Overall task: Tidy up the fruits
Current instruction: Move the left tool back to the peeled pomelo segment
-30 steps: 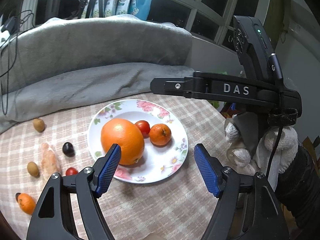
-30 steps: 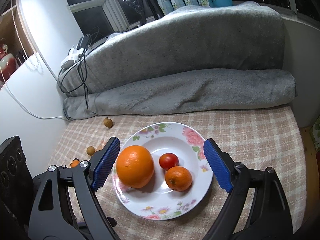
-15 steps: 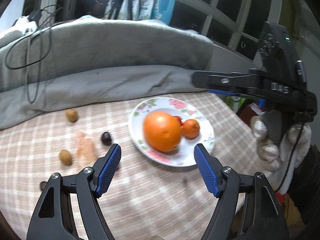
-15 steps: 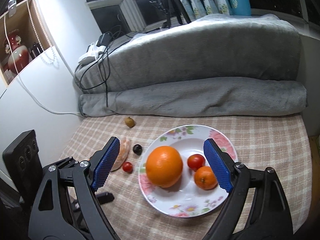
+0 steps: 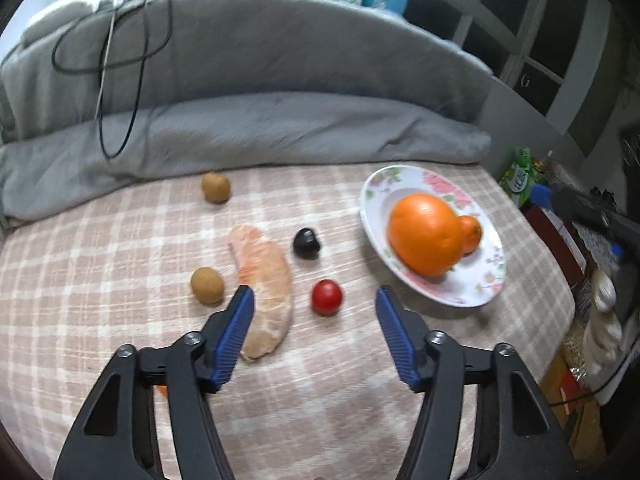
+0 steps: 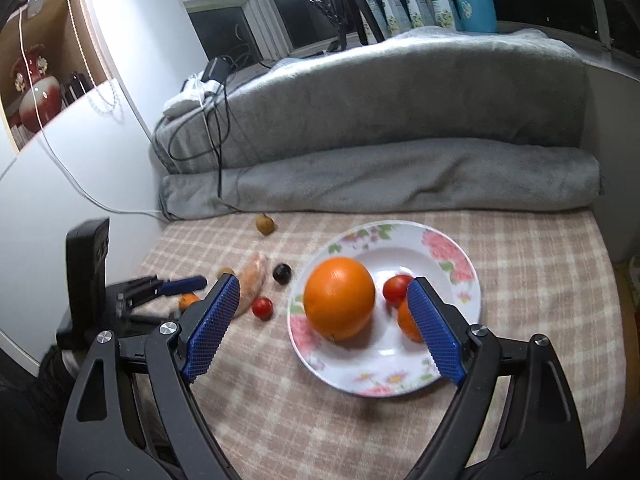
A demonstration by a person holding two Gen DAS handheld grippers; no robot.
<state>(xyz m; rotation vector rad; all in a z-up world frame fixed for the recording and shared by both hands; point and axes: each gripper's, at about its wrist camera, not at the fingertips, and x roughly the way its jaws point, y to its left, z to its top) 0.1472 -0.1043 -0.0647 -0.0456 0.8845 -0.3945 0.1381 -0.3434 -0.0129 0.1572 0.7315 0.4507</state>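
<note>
The left hand-held gripper (image 5: 314, 322) hung released, the cherry tomato (image 5: 327, 297) just ahead between its jaws, left of the plate (image 5: 486, 294); the right hand-held gripper (image 6: 324, 320), also released, stood farther.

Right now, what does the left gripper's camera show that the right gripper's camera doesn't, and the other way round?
Only the left wrist view shows the green carton on the floor beside the table. Only the right wrist view shows the cherry tomato on the plate and the red vase on the shelf. Both show the flowered plate with the big orange, the loose cherry tomato, the peeled citrus segment and the dark fruit.
</note>
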